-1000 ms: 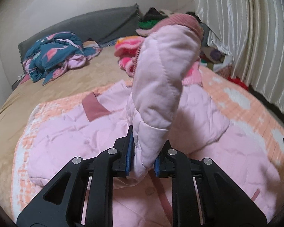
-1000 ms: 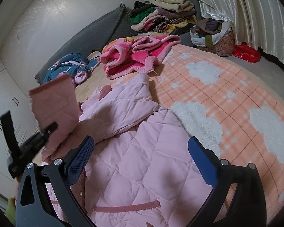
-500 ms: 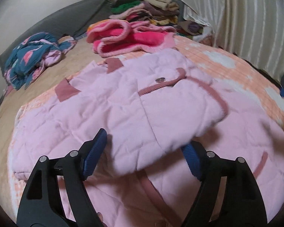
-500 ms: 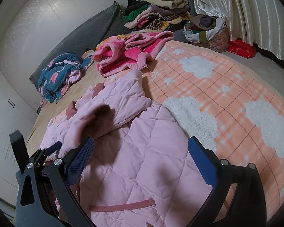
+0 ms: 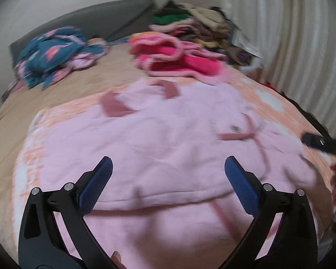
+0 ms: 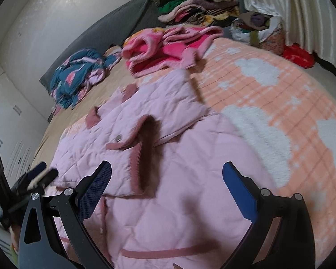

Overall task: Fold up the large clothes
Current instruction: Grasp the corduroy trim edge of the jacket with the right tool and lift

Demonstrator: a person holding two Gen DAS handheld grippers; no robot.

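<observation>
Left gripper (image 5: 168, 174) fingers are spreading, empty, leaving the pink jacket (image 6: 179, 179) sleeve folded across; right gripper (image 6: 166, 177) fingers released.

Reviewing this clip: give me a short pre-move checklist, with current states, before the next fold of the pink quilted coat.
1. Left gripper free of cloth: ok; jaws opening, nothing between them.
2. Right gripper free of cloth: ok; jaws wide, empty.
3. Sleeve folded across the pink coat body: ok; it lies flat on top, cuff toward the right gripper.
4. Coat fully on the orange cloud blanket: cannot tell; the near hem is out of frame.
5. Coat apart from the hot-pink fleece garment: cannot tell; the coat's far edge comes close under it.
6. Left-wrist picture sharp enough for aiming: not ok; motion-blurred.
</observation>
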